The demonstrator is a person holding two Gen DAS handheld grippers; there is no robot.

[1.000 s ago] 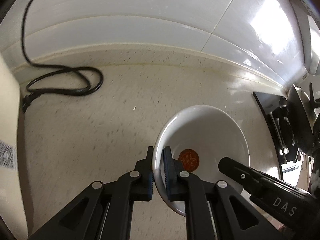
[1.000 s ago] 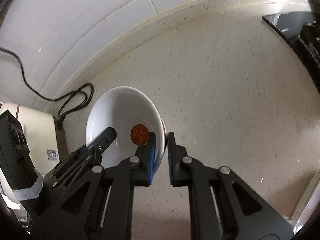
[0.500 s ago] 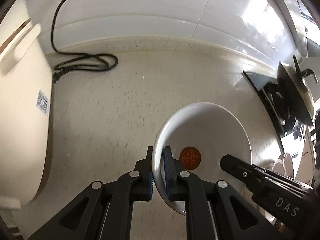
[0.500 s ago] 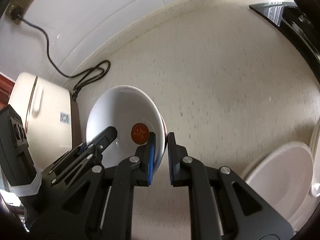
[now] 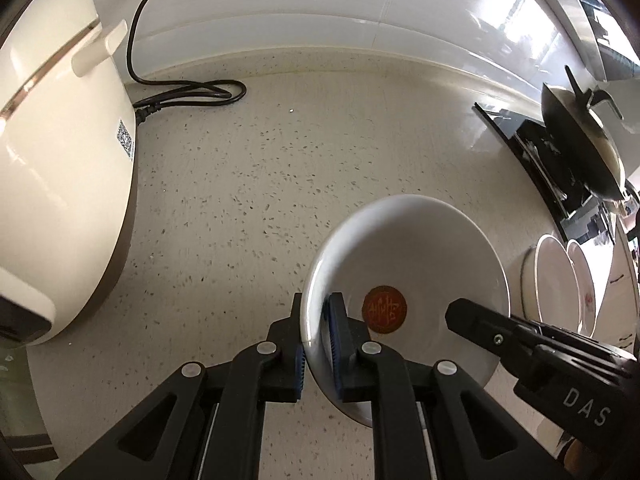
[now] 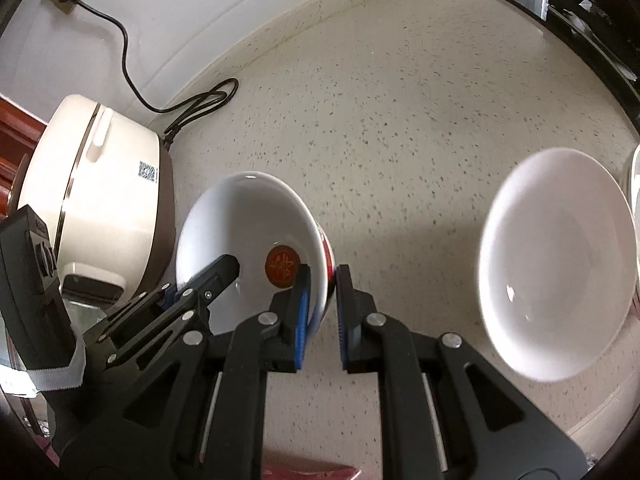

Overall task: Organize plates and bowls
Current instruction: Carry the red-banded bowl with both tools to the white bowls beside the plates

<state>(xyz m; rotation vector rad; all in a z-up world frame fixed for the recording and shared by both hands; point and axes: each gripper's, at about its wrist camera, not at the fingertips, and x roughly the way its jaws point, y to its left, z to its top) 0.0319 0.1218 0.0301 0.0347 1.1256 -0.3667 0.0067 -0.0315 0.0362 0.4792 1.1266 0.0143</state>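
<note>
- Left wrist view puts the white glazed ceramic bowl with the round red seal mark in its well point(image 5: 416, 276) right in front of me, held off the speckled beige stone countertop point(image 5: 248, 216), tipped so its inside faces the camera.
- I have the left gripper point(image 5: 317, 344) clamped on the bowl's near-left rim, one blue pad inside and one outside.
- On the right wrist view the right gripper point(image 6: 322, 312) pinches the opposite rim the same way, so the bowl point(image 6: 248, 240) hangs between two thin-edge grips; a red band shows on its outer wall there.
- My worry: glazed rim against narrow pads is slippery. If my two hands drift apart or twist unevenly, the rim could slide out of one pair of jaws and the bowl would swing or drop onto the stone.
- Second worry: the larger plain white shallow bowl point(image 6: 556, 264) sits on the counter just to my right. I judge it the likely stacking spot; coming down tilted could knock rim on rim and chip either piece.
- Further right, more white dishes point(image 5: 560, 280) stand close together, so overshoot is costly.
- To my left, the cream-coloured rice cooker with a bronze trim point(image 5: 60, 152) and its black power cord point(image 5: 188, 94) limit any sideways correction.
</note>
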